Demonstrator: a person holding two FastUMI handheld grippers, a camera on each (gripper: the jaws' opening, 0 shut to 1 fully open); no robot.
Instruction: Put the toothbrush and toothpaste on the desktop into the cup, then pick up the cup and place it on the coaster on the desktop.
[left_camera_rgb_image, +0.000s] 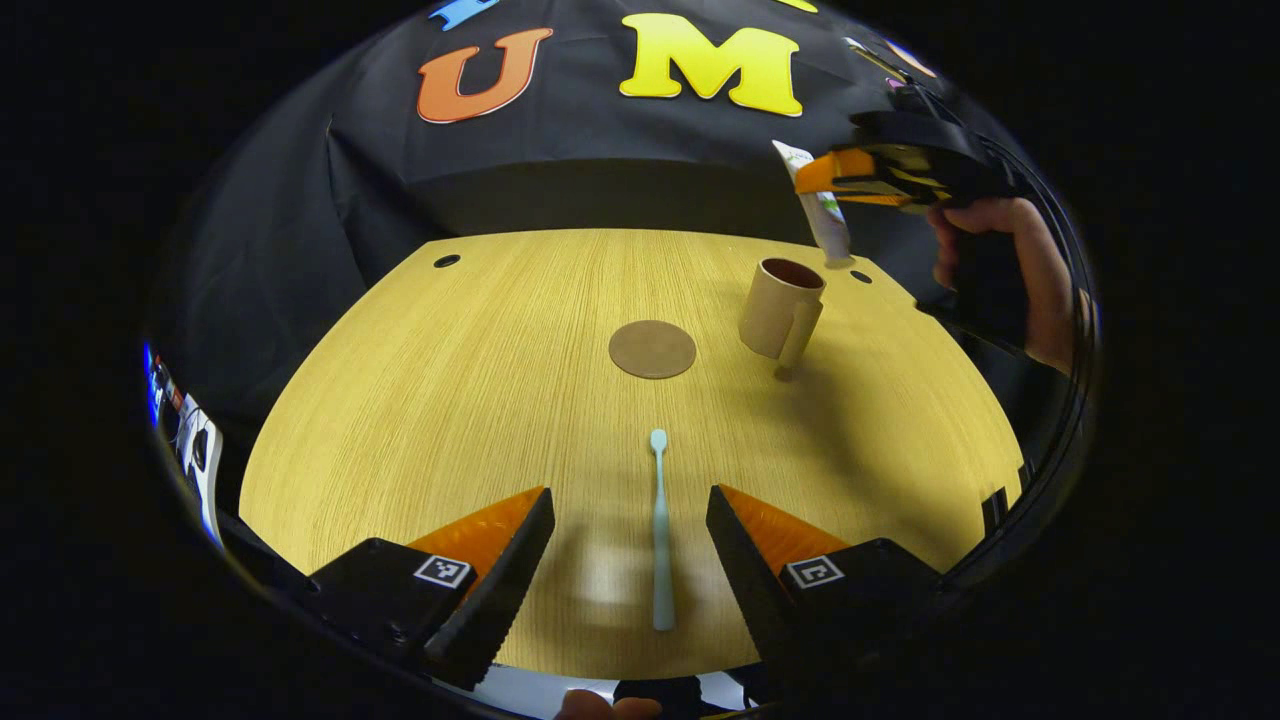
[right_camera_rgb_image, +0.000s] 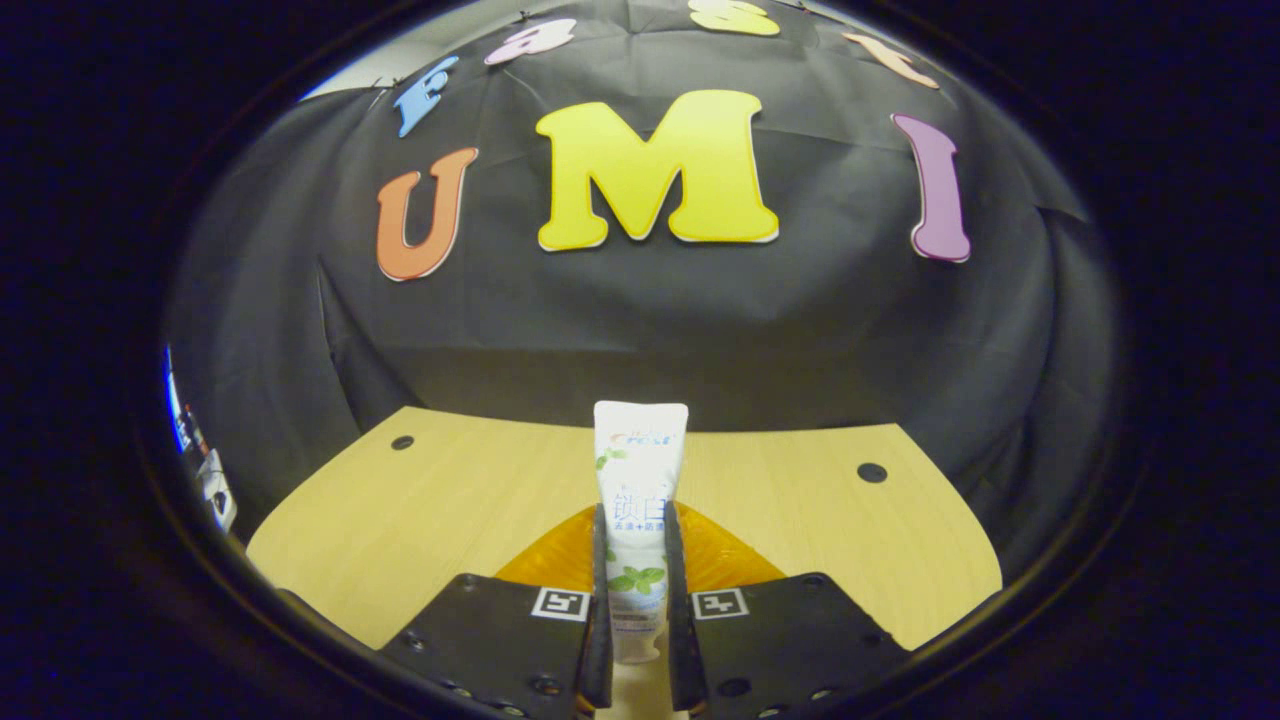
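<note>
A pale toothbrush (left_camera_rgb_image: 660, 530) lies on the wooden desktop (left_camera_rgb_image: 450, 400), head pointing away, between the spread fingers of my open left gripper (left_camera_rgb_image: 630, 510), which touches nothing. A tan cup (left_camera_rgb_image: 782, 307) with a handle stands upright to the right of a round brown coaster (left_camera_rgb_image: 652, 349). Above and just behind the cup hangs the white toothpaste tube (left_camera_rgb_image: 822, 205), held by my right gripper (left_camera_rgb_image: 825, 180) with a hand behind it. In the right gripper view the toothpaste tube (right_camera_rgb_image: 638, 500) stands upright, and my right gripper (right_camera_rgb_image: 636, 570) is shut on its lower half.
Small dark holes (left_camera_rgb_image: 447, 261) mark the desktop's far corners, another hole (right_camera_rgb_image: 872, 472) at the far right. The black cloth wall rises right behind the table. Some equipment (left_camera_rgb_image: 195, 440) shows at the far left edge.
</note>
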